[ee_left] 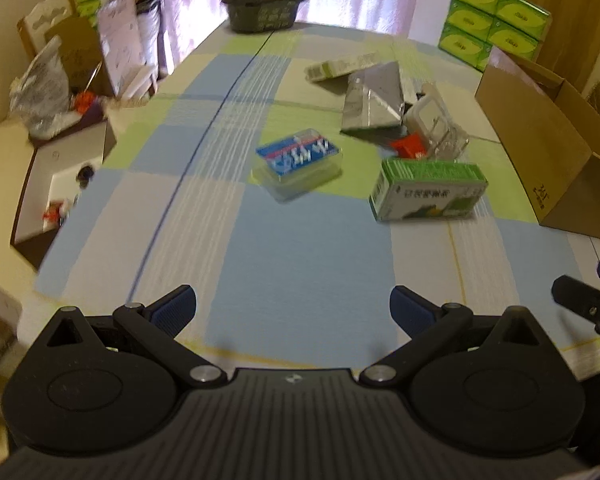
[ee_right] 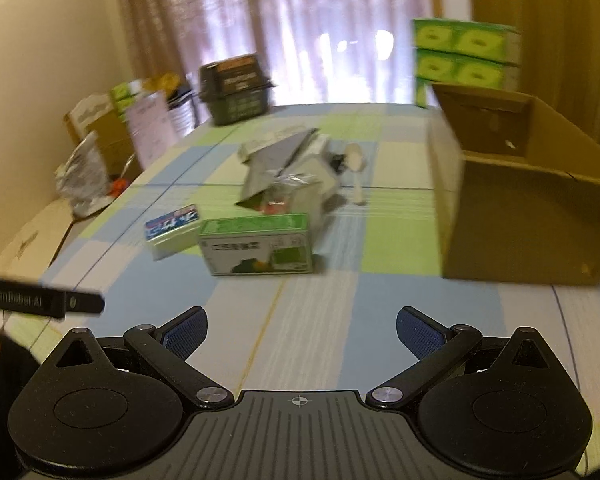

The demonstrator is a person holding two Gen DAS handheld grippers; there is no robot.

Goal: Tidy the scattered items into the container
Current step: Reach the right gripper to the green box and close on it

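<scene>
Scattered items, green carton nearest, lie beside the open cardboard box; left hand-held gripper and right hand-held gripper both gape empty, presumably approaching.

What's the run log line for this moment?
left gripper open, empty | right gripper open, empty | green carton on table | cardboard box right

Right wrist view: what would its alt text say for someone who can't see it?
An open right gripper hovers over a checked tablecloth, empty. Ahead lie a green box, a blue-topped case and a silvery pile, with an open cardboard box to the right.
</scene>
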